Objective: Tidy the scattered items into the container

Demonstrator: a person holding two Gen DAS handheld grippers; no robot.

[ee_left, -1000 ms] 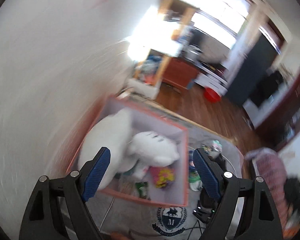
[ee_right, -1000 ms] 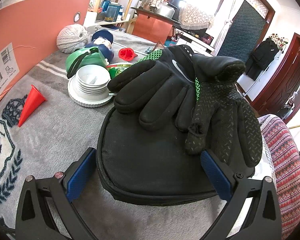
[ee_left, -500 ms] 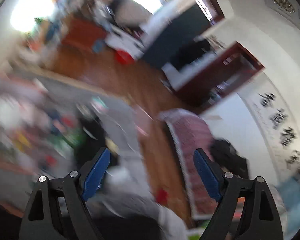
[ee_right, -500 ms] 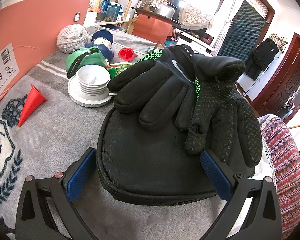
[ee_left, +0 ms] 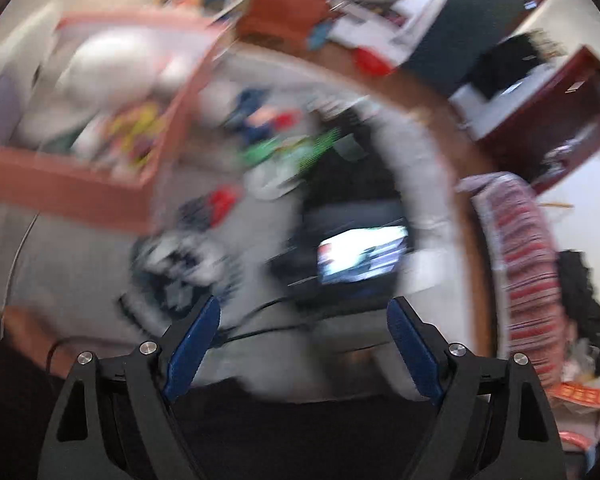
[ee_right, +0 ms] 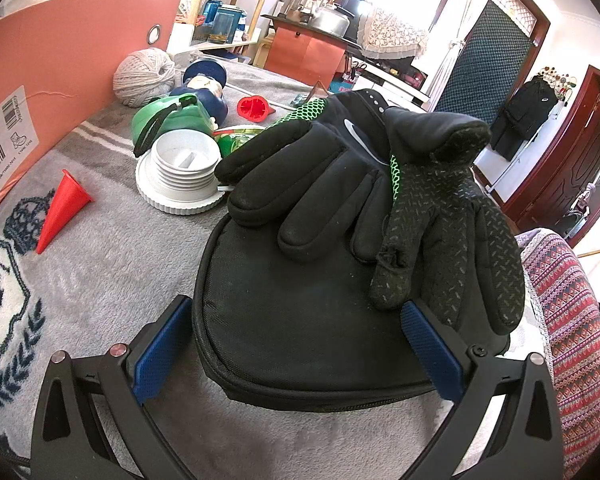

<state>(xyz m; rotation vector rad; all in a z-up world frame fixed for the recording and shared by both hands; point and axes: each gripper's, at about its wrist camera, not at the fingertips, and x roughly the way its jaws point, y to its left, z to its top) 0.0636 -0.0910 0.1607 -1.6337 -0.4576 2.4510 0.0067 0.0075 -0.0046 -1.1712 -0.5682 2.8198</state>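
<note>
The left wrist view is smeared by motion. In it my left gripper (ee_left: pixel 302 336) hangs open and holds nothing, above the grey blanket (ee_left: pixel 80 264). The orange box (ee_left: pixel 80 196) sits at upper left with white plush toys (ee_left: pixel 112 68) inside. In the right wrist view my right gripper (ee_right: pixel 296 344) is open, its blue pads on either side of a black pouch (ee_right: pixel 300 320) that lies on the blanket (ee_right: pixel 112 264). A pair of black gloves (ee_right: pixel 364 184) rests on the pouch; one glove finger hangs over the right pad.
Left of the pouch lie a red cone (ee_right: pixel 62 210), a white ribbed lid (ee_right: pixel 180 176), a green item (ee_right: pixel 168 120), a blue figure (ee_right: pixel 204 84), a red funnel (ee_right: pixel 254 108) and a ball of string (ee_right: pixel 144 76). The orange box wall (ee_right: pixel 60 64) stands at far left. A patterned cushion (ee_right: pixel 568 320) borders the right.
The left gripper has swung away from above the box, out toward the room, and back down over the blanket, staying open. The right gripper, pouch and gloves have not moved.
</note>
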